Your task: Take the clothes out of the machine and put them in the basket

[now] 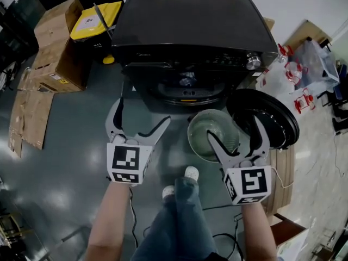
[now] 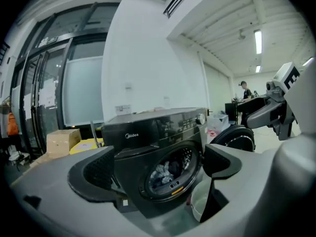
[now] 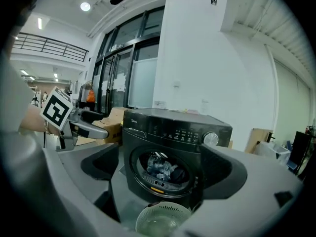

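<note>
Jaws wide, empty, left gripper (image 1: 143, 110), right gripper (image 1: 232, 128) aimed at machine (image 1: 196, 20), clothes (image 3: 160, 168) seemingly inside

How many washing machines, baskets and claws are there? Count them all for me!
Washing machine: 1
Basket: 1
Claws: 2 (left claw, right claw, both open and empty)
Total: 4
</note>
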`<action>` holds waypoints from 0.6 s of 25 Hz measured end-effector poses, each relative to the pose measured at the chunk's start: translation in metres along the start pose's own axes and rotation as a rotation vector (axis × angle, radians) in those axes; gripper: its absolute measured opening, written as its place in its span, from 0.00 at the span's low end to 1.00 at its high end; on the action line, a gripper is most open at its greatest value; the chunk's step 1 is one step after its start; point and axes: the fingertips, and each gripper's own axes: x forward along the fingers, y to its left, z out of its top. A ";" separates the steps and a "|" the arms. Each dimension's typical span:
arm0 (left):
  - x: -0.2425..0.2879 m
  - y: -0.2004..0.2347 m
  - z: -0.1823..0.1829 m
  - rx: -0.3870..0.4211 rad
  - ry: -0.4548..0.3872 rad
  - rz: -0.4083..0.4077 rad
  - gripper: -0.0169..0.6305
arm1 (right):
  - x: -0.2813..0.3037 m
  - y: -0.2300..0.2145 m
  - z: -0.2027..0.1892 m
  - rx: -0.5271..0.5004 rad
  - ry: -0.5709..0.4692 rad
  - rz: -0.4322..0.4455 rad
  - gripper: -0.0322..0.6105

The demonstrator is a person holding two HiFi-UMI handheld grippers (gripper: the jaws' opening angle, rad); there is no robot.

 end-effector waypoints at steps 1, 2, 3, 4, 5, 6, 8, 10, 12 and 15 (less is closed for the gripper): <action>0.007 0.000 -0.006 -0.004 0.000 0.005 0.90 | 0.005 -0.002 -0.008 0.005 0.003 -0.001 0.83; 0.014 -0.001 -0.012 -0.007 0.000 0.008 0.90 | 0.011 -0.004 -0.017 0.010 0.007 -0.003 0.83; 0.021 -0.001 -0.020 -0.009 0.003 0.009 0.90 | 0.016 -0.006 -0.026 0.017 0.011 -0.004 0.83; 0.028 -0.002 -0.027 -0.009 0.007 0.009 0.90 | 0.023 -0.007 -0.035 0.022 0.016 -0.005 0.83; 0.036 -0.004 -0.036 -0.009 0.013 0.007 0.90 | 0.029 -0.009 -0.044 0.027 0.020 -0.006 0.83; 0.043 -0.006 -0.045 -0.010 0.021 0.004 0.90 | 0.035 -0.010 -0.052 0.030 0.025 -0.006 0.83; 0.054 -0.010 -0.063 -0.014 0.041 -0.007 0.90 | 0.047 -0.012 -0.069 0.037 0.036 -0.008 0.83; 0.067 -0.014 -0.080 -0.014 0.058 -0.013 0.90 | 0.061 -0.014 -0.085 0.049 0.043 -0.010 0.83; 0.081 -0.015 -0.096 -0.014 0.068 -0.011 0.90 | 0.077 -0.016 -0.103 0.065 0.053 -0.007 0.83; 0.101 -0.018 -0.123 -0.022 0.087 -0.010 0.90 | 0.099 -0.019 -0.134 0.094 0.071 -0.007 0.83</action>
